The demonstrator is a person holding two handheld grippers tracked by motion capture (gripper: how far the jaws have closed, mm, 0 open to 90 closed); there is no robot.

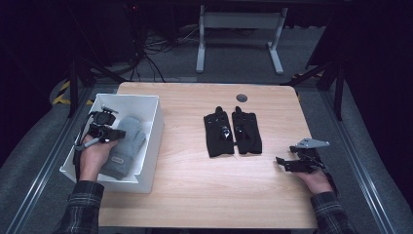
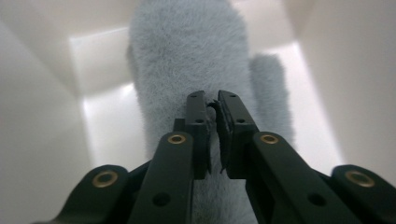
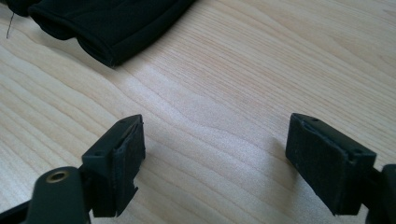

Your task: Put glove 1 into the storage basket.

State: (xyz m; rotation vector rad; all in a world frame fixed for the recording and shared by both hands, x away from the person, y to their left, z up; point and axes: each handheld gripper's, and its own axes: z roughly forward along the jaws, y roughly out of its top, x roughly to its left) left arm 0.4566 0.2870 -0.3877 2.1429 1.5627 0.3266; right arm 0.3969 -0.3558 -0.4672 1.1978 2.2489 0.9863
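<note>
Left gripper [image 2: 212, 105] sits clenched, its black jaws nearly together just above a fluffy grey mitten [image 2: 187, 51] lying in the smooth white rectangular bin [image 1: 151, 141]; whether fleece is pinched is unclear. Right gripper [image 3: 215, 154] rests spread apart on pale wood-grain table [image 1: 195, 165], near flat black gloves [image 1: 233, 131].

A grey fleece mitten [image 1: 124, 145] is seen lying flat inside a white bin [image 1: 155, 127] at the nine o'clock edge of the tabletop [image 1: 195, 175]. Its rounded tip is pointed toward twelve o'clock and its cuff toward six, with the thumb lobe set out at its three o'clock side. The pile is thick and fuzzy. In the left gripper view it is stretched lengthwise along the bin floor.
</note>
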